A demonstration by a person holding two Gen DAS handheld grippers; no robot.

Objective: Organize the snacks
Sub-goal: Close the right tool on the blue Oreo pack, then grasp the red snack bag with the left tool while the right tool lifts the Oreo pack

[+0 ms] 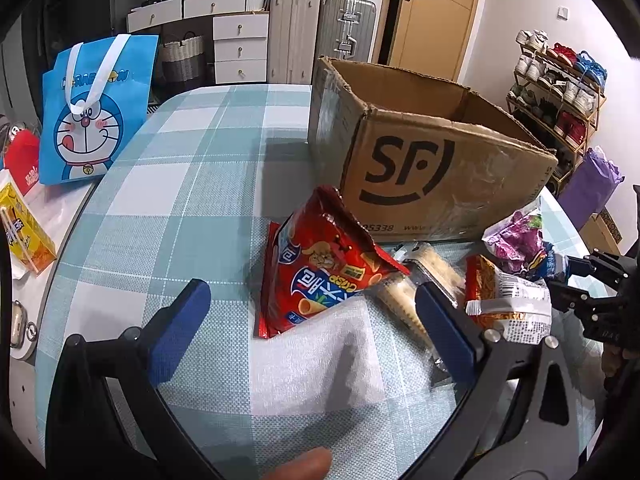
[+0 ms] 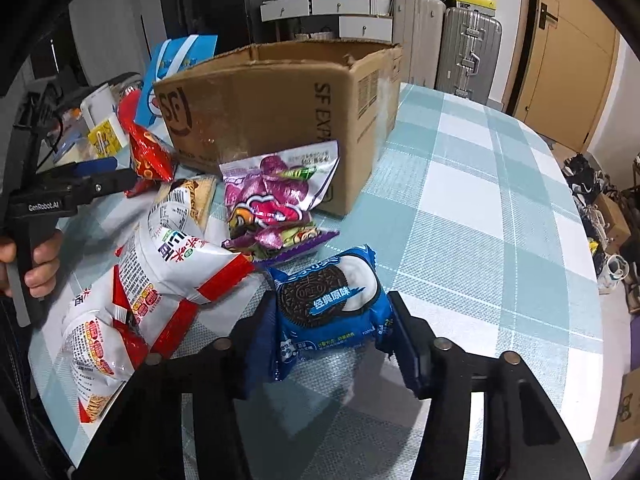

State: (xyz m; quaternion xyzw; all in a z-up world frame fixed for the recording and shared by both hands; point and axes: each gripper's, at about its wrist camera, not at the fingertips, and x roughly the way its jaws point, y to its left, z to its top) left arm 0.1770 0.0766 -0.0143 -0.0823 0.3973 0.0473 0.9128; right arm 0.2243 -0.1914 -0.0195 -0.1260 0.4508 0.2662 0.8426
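Observation:
An open SF cardboard box (image 1: 424,152) stands on the checked table; it also shows in the right wrist view (image 2: 280,112). My left gripper (image 1: 312,308) is open, its blue fingers either side of a red crisp bag (image 1: 320,272) without touching it. A clear biscuit pack (image 1: 416,284) lies beside it. My right gripper (image 2: 328,332) is shut on a blue Oreo pack (image 2: 332,312). A white and red snack bag (image 2: 160,280) and a purple candy bag (image 2: 272,200) lie left of it.
A blue Doraemon bag (image 1: 92,108) and a yellow box (image 1: 24,232) sit at the left. Suitcases (image 1: 320,32), drawers and a shoe rack (image 1: 560,88) stand behind the table. The other gripper (image 2: 60,196) shows at the left in the right wrist view.

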